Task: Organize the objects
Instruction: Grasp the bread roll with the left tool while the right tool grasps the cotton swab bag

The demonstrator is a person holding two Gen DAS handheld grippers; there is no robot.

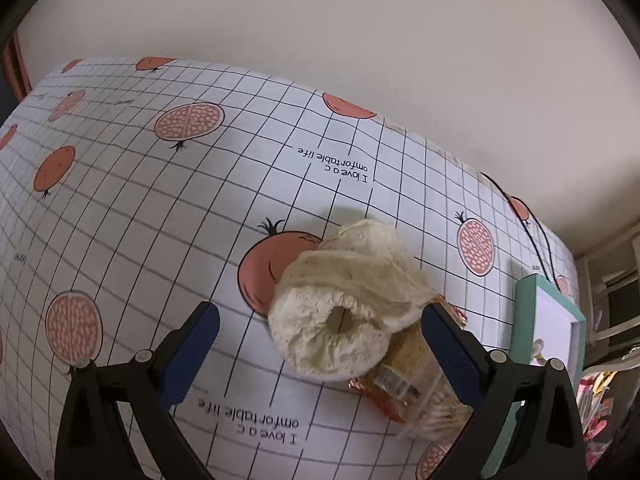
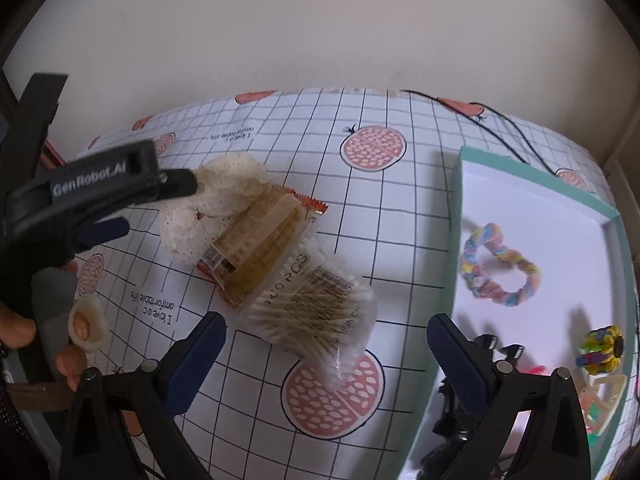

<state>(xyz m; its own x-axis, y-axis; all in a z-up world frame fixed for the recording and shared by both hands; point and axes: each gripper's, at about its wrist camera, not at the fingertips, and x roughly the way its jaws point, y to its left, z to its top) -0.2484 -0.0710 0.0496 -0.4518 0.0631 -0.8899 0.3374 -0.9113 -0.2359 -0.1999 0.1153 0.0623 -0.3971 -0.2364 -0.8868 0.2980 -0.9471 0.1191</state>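
Observation:
A cream lace scrunchie lies on the tablecloth, partly on top of an orange snack packet. Against the packet rests a clear bag of cotton swabs. My left gripper is open and straddles the scrunchie; its right finger is close beside the scrunchie and packet, its left finger well apart. My right gripper is open just above the swab bag, with nothing between its fingers.
A teal box with a white inside stands on the right, holding a pastel scrunchie, a yellow-green hair tie and black clips. A black cable runs behind it. A hand holds the left gripper.

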